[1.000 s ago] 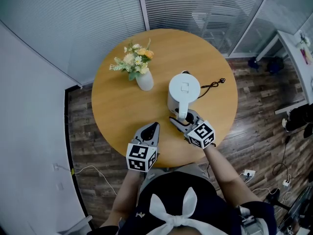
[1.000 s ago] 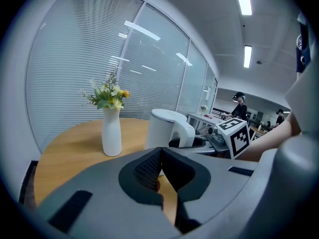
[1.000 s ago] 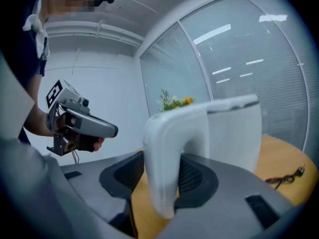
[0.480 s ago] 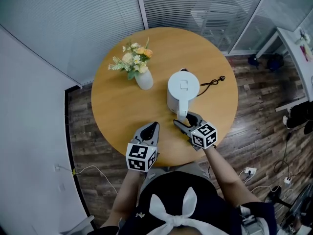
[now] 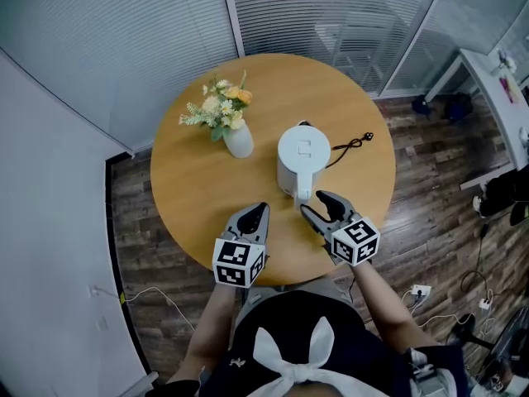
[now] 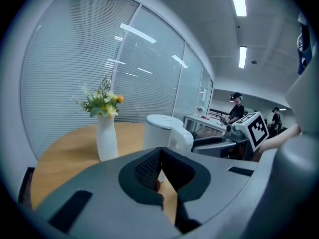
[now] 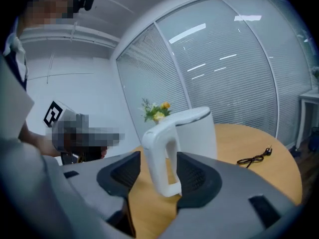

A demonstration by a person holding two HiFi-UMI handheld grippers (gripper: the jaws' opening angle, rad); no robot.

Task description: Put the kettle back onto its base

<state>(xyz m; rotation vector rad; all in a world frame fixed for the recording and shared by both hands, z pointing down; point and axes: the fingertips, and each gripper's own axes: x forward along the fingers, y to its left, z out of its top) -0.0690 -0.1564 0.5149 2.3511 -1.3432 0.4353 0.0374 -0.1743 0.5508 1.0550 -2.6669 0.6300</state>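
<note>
You pulled your right gripper [image 5: 314, 203] off the kettle [image 5: 303, 155] handle, jaws wide apart; your left gripper [image 5: 261, 210], lower centre, stayed shut.

Kettle [image 5: 303, 151] smooth white plastic; table [image 5: 198, 197] smooth wood; floor [image 5: 421, 164] dark wood.

- Kettle [image 5: 303, 157]: plain white.
- Round table [image 5: 190, 197]: honey-tan wood.
- Vase [image 5: 239, 141], at the kettle's 10 o'clock: white; flowers [image 5: 220, 106] yellow, orange, cream.
- Cord [image 5: 351, 144], at 2 o'clock: black.
- Floor [image 5: 421, 222]: dark brown planks.
</note>
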